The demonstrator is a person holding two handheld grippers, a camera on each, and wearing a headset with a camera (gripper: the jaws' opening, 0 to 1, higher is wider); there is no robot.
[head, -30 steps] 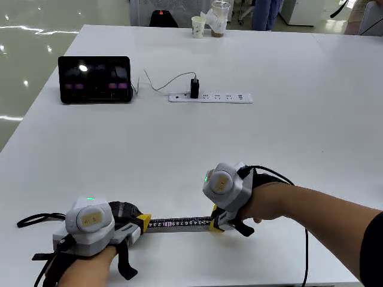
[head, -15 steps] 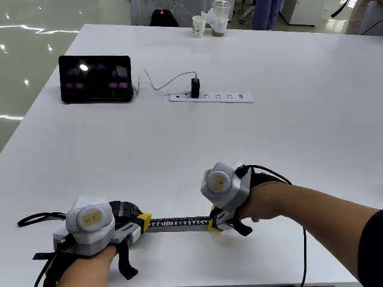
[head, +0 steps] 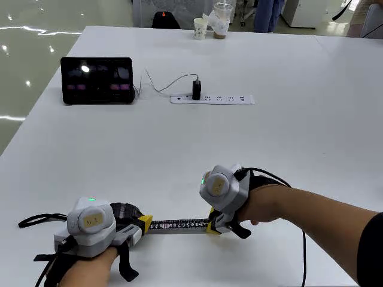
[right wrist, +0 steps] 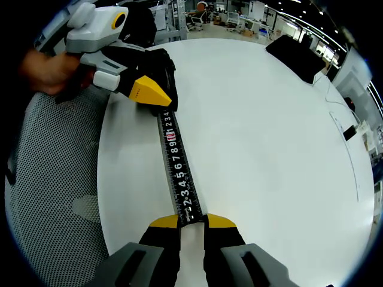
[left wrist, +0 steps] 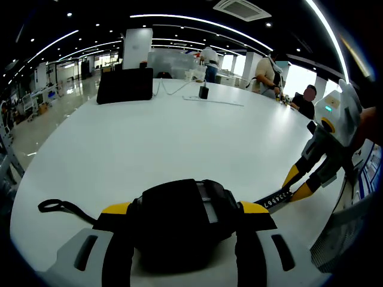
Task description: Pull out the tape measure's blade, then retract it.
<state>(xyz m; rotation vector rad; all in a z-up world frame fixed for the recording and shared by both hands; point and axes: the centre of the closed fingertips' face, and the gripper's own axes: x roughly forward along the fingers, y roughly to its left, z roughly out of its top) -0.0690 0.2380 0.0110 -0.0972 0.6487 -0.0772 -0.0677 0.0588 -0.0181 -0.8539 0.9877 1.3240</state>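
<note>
**Tape blade held taut between the two tongs, low over the table**

Nearest the person, the left tongs point(head: 142, 223) are clamped across the black tape measure case point(left wrist: 179, 224), holding it down at the table's near edge so that it serves as the anchor. From its mouth the blade point(right wrist: 178, 173) runs flat and straight to the right tongs point(right wrist: 191, 222), whose yellow tips are pinched on the blade's end. Gripping the very tip, in line with the case, likely keeps the blade from buckling or twisting. Only a short numbered length is out, so the extension looks far from full. Farther across the white table point(head: 287, 131) sit a dark tablet point(head: 97, 79) and a power strip point(head: 212, 99), well apart from the work.
</note>
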